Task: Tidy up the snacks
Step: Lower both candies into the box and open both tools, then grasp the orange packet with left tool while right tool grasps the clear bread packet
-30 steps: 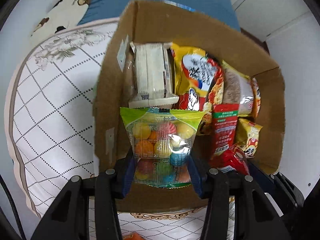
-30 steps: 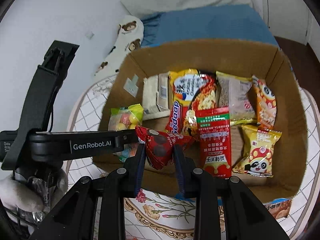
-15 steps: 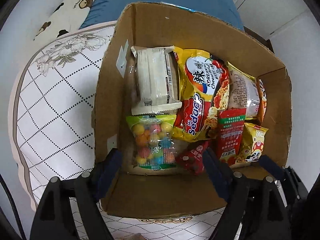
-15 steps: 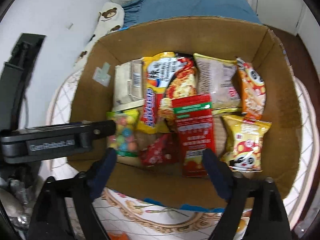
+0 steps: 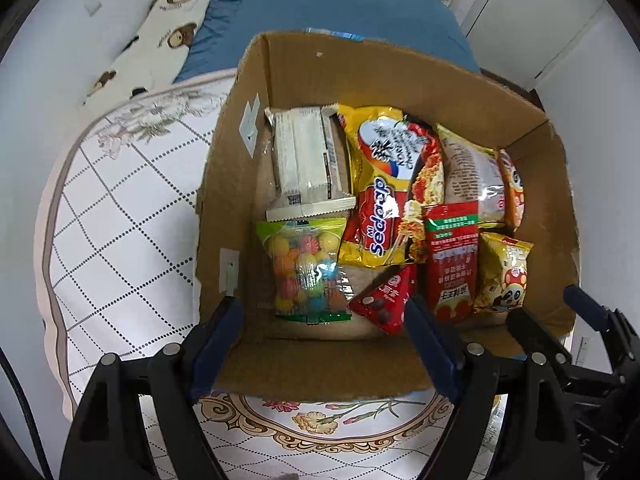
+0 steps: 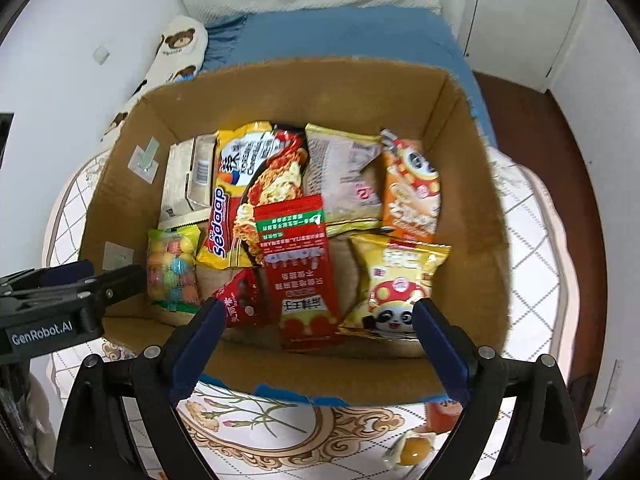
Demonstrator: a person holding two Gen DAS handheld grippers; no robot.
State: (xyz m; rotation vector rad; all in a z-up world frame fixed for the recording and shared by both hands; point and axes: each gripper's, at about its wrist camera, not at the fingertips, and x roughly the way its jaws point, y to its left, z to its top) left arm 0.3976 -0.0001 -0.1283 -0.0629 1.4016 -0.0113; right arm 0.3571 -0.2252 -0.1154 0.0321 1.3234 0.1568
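Note:
An open cardboard box [image 5: 320, 356] [image 6: 476, 208] on a patterned white mat holds several snack packs. The colourful candy bag [image 5: 306, 270] [image 6: 173, 270] lies at the box's near left. The small red triangular pack [image 5: 386, 298] [image 6: 240, 300] lies beside it. A yellow Sedaap noodle pack [image 5: 384, 184] [image 6: 248, 188] lies in the middle, a tall red sachet [image 5: 452, 260] [image 6: 302, 268] to its right. My left gripper [image 5: 324, 320] is open and empty above the near wall. My right gripper [image 6: 316, 322] is open and empty above the near wall.
A white wafer pack [image 5: 308, 160], a panda snack bag [image 6: 400, 280] and an orange bag [image 6: 412, 188] also lie in the box. Loose snacks [image 6: 436, 428] lie on the mat by the near right corner. A bear-print pillow [image 5: 160, 32] and blue blanket [image 5: 320, 4] lie behind.
The left gripper let go of the candy bag and the right gripper let go of the red triangular pack; both packs now lie in the box. Both grippers opened and drew back.

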